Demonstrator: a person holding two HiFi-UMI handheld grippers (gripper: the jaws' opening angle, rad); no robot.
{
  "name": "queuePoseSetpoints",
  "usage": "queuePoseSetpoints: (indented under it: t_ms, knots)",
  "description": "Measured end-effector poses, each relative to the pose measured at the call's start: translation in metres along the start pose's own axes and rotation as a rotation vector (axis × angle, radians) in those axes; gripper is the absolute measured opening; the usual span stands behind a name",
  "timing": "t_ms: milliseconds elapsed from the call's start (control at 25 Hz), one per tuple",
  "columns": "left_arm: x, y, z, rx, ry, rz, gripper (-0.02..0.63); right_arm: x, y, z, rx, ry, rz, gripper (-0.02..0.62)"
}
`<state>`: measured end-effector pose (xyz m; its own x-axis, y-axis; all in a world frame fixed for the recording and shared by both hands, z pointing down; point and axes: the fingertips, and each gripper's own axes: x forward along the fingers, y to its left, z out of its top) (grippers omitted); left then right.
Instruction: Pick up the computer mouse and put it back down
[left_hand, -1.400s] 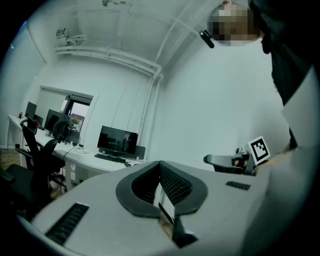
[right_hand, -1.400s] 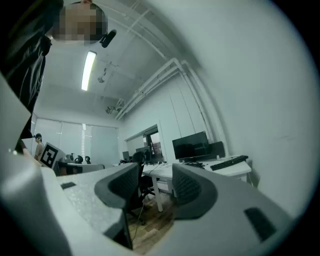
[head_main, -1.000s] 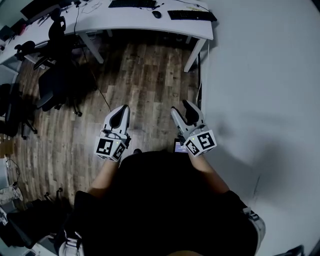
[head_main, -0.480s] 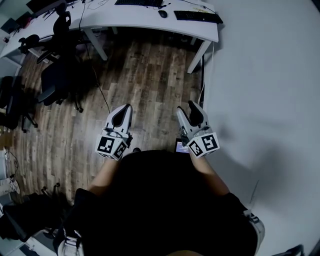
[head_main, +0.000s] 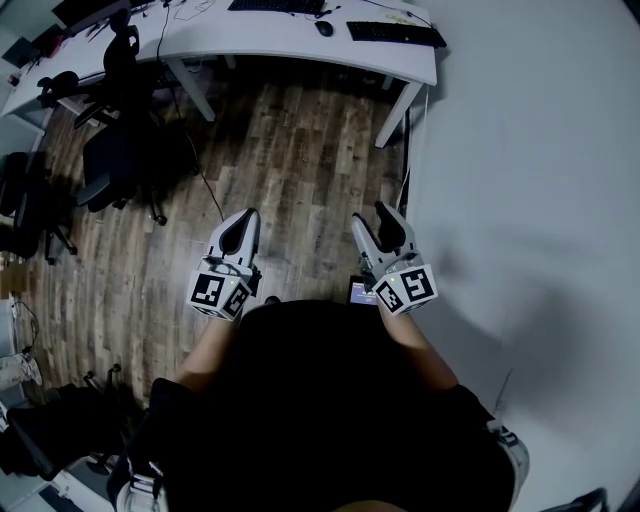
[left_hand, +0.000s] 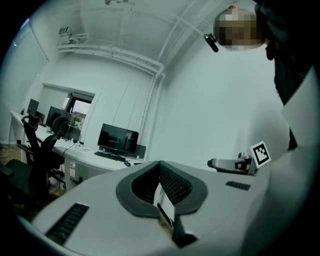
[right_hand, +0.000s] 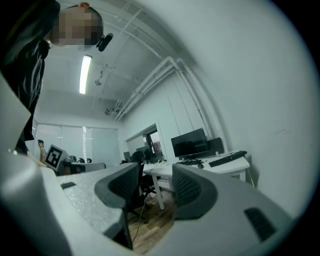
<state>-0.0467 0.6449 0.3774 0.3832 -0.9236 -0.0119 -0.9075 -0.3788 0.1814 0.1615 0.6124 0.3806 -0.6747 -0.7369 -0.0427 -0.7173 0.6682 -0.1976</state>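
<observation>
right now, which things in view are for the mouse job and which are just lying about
For the job:
- computer mouse, on the white desk
- left gripper, shut, empty
- right gripper, open, empty

Just lying about:
- keyboard
- monitor
- office chairs

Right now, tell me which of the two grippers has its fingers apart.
The right gripper: its fingers stand apart, with the floor showing between them and nothing held. The left gripper has its fingers meeting at the tips.
</observation>
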Motion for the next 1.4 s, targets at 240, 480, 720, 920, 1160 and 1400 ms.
queuePoseSetpoints:
  t_ms: [240, 480, 720, 920, 1160, 1400]
  knots:
    - [0.007, -0.003, 0.003, 0.003, -0.003, 0.025, -0.005, -0.001, -0.015, 0.003, -0.009, 0.006, 0.008, 0.213]
    - [0.016, -0.010, 0.002, 0.005, -0.016, 0.054, -0.005, -0.004, -0.039, 0.002, -0.032, 0.016, 0.008, 0.213]
    - [0.025, -0.028, 0.002, 0.010, -0.029, 0.073, -0.005, -0.010, -0.066, 0.003, -0.030, 0.028, 0.022, 0.213]
    - [0.029, -0.029, -0.001, -0.015, -0.016, 0.098, -0.005, -0.010, -0.079, -0.003, -0.004, 0.039, 0.012, 0.213]
    - [0.047, -0.018, -0.006, -0.017, 0.005, 0.079, -0.005, -0.004, -0.095, -0.018, 0.040, 0.055, -0.027, 0.213]
    - [0.097, 0.016, -0.012, -0.027, -0.009, 0.043, -0.005, 0.029, -0.119, -0.028, 0.035, 0.062, -0.064, 0.213]
